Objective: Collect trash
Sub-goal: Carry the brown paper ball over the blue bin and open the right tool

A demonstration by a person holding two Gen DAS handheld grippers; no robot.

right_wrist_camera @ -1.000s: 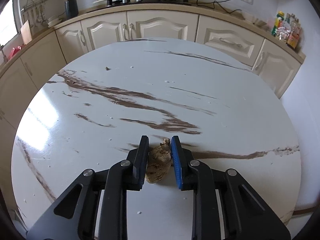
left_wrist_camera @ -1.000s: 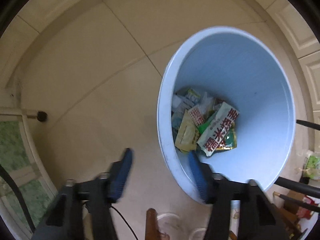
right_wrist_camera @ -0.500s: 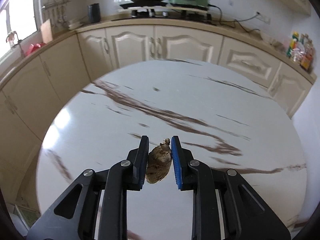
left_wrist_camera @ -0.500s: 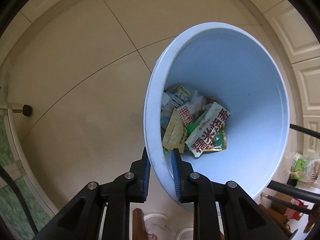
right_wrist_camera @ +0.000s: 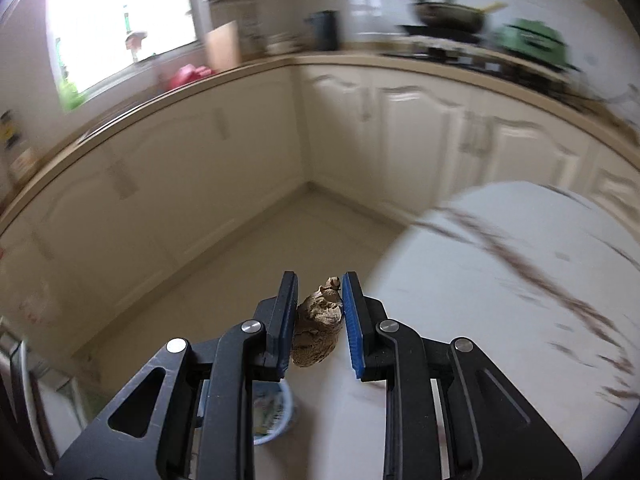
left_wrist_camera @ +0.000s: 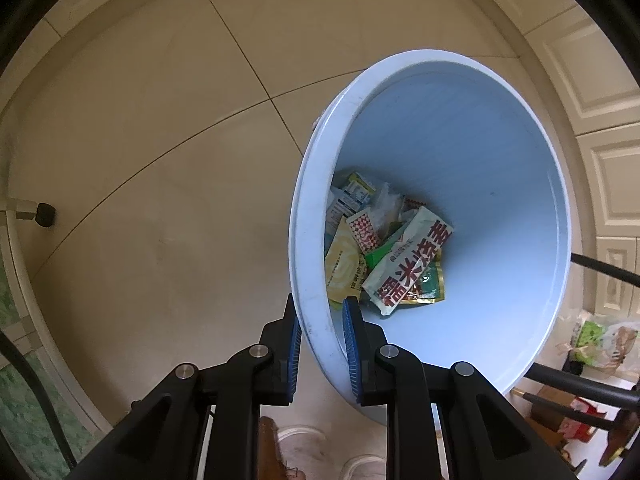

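My left gripper [left_wrist_camera: 320, 320] is shut on the near rim of a light blue trash bin [left_wrist_camera: 500, 152], which is tilted over the tiled floor. Several snack wrappers [left_wrist_camera: 404, 268] lie in its bottom. My right gripper [right_wrist_camera: 320, 300] is shut on a brown crumpled lump of trash [right_wrist_camera: 318, 330], held in the air past the left edge of the white marble table [right_wrist_camera: 500, 300]. The bin also shows small in the right wrist view [right_wrist_camera: 276, 412], low under the gripper.
Cream cabinets [right_wrist_camera: 420, 140] and a counter with a stove run along the back. Black chair legs [left_wrist_camera: 580, 388] and bags [left_wrist_camera: 600, 340] stand right of the bin. A door stopper [left_wrist_camera: 44, 216] sits on the left of the floor.
My left gripper closed on the bin rim and tilted the bin. My right gripper lifted the brown lump off the table and swung left beyond the table edge.
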